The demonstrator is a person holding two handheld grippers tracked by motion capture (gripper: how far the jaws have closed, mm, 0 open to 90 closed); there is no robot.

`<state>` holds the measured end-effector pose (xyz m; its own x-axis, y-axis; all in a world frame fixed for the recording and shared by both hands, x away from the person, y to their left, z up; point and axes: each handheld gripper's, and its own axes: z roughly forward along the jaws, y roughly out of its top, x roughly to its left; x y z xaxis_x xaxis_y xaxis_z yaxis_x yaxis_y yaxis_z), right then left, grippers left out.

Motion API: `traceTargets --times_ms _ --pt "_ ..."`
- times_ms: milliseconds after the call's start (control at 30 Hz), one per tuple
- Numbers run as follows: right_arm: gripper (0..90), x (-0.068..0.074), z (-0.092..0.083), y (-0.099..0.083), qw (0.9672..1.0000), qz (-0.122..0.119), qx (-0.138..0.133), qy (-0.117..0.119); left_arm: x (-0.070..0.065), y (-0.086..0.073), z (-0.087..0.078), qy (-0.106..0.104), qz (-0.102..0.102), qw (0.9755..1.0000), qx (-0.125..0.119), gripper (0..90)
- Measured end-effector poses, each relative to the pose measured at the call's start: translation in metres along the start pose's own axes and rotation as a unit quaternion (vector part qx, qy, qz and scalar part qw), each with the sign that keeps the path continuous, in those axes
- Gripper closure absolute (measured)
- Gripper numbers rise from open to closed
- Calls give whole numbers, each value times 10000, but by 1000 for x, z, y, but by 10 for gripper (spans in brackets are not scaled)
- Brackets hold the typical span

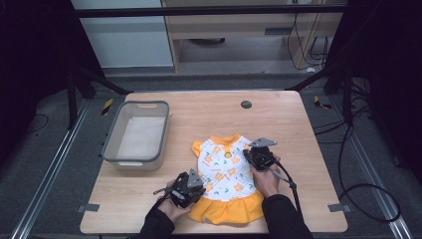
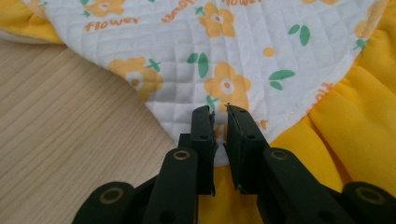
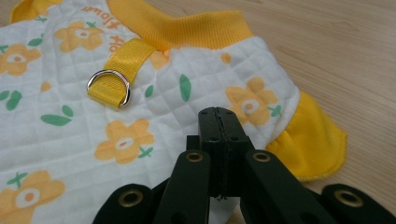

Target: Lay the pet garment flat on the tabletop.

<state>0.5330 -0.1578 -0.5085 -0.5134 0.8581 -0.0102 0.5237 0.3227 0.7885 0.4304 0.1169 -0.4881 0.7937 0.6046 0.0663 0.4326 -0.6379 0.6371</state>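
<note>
dress (image 1: 226, 179), a small white quilted one with yellow flowers, lies flat near the desk's (image 1: 298, 124) front edge, collar away from the person. left claw (image 2: 219, 114) seems to pinch its side hem; right claw (image 3: 218, 112), closed and empty, hovers over the sleeve side.

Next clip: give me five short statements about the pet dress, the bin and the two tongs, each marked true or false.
1. The pet dress lies flat on the wooden table. True.
2. The grey bin holds a folded garment. False: nothing lies in it.
3. The right tongs have their jaws pressed together above the quilted top. True.
4. A metal D-ring hangs from a yellow strap near the collar. True.
5. The left tongs are at the dress's collar. False: they are at the edge of the white quilted part, by the yellow skirt, jaws nearly together.
</note>
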Motion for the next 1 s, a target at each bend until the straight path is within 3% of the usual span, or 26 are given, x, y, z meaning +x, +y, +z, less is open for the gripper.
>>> traceTargets --times_ms 167,300,433,633,767,1000 --pt "900 -1 -2 -2 9999 125 -4 -113 0 0 0 8 -17 10000 -10 804" --pt "900 -1 -6 -2 9996 223 -154 98 1 0 -2 -86 -93 9999 -108 753" --pt "899 -3 -17 -1 9986 315 -361 232 6 0 -9 -35 -220 9992 -333 720" --pt "867 -6 -46 3 9964 327 -686 383 19 -3 -32 92 -526 9948 -873 597" --pt "810 -7 -68 -3 9939 371 -891 531 34 -17 -48 263 -784 9903 -1114 514" --pt "625 -9 -103 -24 9924 349 -1024 582 51 -47 -65 430 -1068 9869 -1127 371"
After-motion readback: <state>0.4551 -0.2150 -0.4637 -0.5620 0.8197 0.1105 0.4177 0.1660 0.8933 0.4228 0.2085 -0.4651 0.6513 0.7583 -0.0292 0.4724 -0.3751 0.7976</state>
